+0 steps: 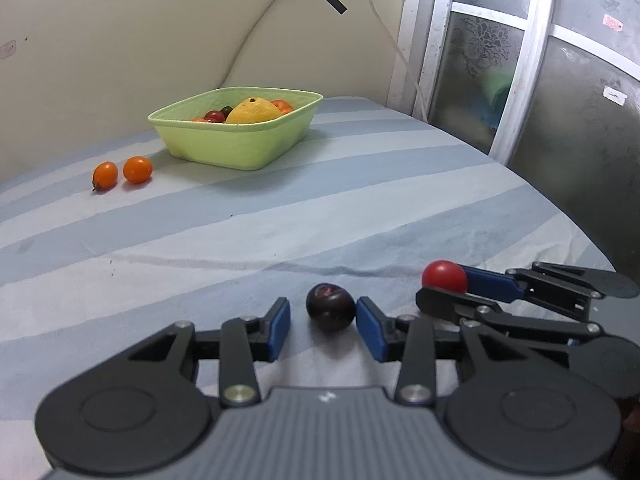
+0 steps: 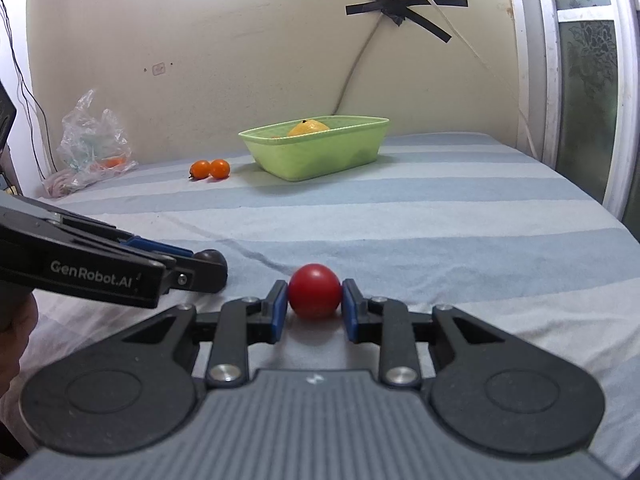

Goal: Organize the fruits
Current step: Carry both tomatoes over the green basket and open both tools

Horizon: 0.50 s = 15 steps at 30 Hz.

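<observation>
- The striped sheet in pale blue and white covers the whole work surface; everything below lies on it
- The green basket stands at the far side near the wall. It contains a large yellow fruit, a dark red tomato and orange pieces behind them
- A crumpled plastic bag lies at the far left against the wall, well apart from the basket
- My left gripper rests low over the sheet with its jaws narrowly parted. The dark purple fruit lies on the sheet between the blue pads; the right pad touches it, the left pad stands clear of it
- My right gripper is just beside the left one. Its blue pads press on both sides of the red tomato, which sits at the sheet
- Two orange tomatoes lie side by side on the sheet, near the basket's left corner and outside it
- Black tape crosses on the wall above the basket
</observation>
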Motion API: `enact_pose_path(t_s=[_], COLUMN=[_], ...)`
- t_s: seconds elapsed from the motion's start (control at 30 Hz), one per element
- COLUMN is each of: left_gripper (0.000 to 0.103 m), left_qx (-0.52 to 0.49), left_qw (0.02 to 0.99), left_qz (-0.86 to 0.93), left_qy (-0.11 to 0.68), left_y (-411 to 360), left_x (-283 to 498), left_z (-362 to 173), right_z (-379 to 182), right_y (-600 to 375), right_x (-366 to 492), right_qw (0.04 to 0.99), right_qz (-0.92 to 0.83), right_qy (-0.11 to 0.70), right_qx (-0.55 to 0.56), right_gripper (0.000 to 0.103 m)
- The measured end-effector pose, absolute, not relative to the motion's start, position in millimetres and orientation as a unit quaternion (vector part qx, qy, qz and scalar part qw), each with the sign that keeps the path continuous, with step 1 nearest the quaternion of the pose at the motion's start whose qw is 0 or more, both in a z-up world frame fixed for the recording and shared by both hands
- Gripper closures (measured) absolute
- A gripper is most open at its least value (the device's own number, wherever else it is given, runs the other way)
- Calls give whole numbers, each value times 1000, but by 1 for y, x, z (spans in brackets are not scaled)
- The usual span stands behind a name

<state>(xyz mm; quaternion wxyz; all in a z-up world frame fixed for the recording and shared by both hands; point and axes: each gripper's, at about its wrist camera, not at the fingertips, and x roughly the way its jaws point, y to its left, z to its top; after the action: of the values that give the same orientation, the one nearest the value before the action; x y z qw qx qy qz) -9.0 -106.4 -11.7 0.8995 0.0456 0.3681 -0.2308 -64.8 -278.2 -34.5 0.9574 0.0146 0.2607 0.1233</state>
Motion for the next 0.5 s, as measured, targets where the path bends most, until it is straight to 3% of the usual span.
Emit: enact_pose_path(t_s=[0.1,0.17,0.5], left_gripper=[66,75,76], left_qx=[45,39,10], left_qw=[898,897,915], left_qz=[-236,-245,-255], left_qy=[368,366,314], left_y=[-106,-106,-80], left_x=[-9,-9,51], left_z=[-14,-15,37], right_z=[-35,-36,9], right_y=[-277,-275,-281], right_x=[-68,-68,-8], right_qw=[959,959,965], right_qz=[117,117,155], right_qy=[259,259,213], right_qx=[9,5,11], right_gripper=[71,71,72])
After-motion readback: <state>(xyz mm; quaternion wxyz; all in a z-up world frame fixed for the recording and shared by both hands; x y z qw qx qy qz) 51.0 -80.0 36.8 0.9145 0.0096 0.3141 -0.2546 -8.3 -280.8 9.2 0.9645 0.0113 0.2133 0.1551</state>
